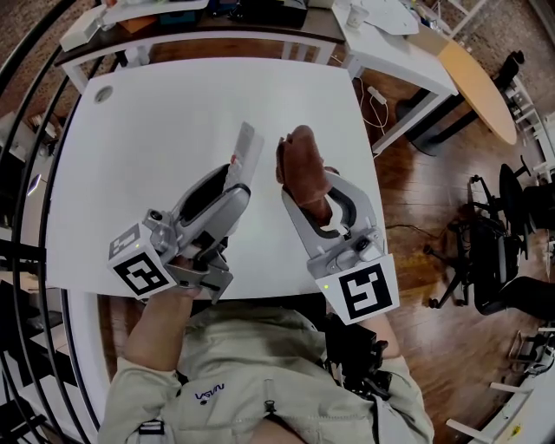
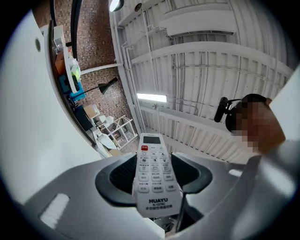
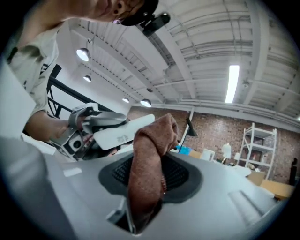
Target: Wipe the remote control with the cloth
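A white remote control (image 1: 244, 154) (image 2: 153, 174) is clamped by its lower end in my left gripper (image 1: 227, 180) (image 2: 154, 178), buttons facing the left gripper view, its far end raised over the white table (image 1: 173, 121). My right gripper (image 1: 305, 186) (image 3: 147, 171) is shut on a bunched brown cloth (image 1: 302, 166) (image 3: 149, 161) that sticks out past the jaws. In the right gripper view the remote (image 3: 123, 130) and the left gripper (image 3: 84, 129) sit just left of the cloth's tip, close to it; whether they touch I cannot tell.
The white table's right edge (image 1: 368, 165) drops to a wooden floor with a second white desk (image 1: 395, 48) and a round wooden tabletop (image 1: 477, 82). Black office chairs (image 1: 499, 251) stand at the right. A cluttered bench (image 1: 191, 17) runs behind the table.
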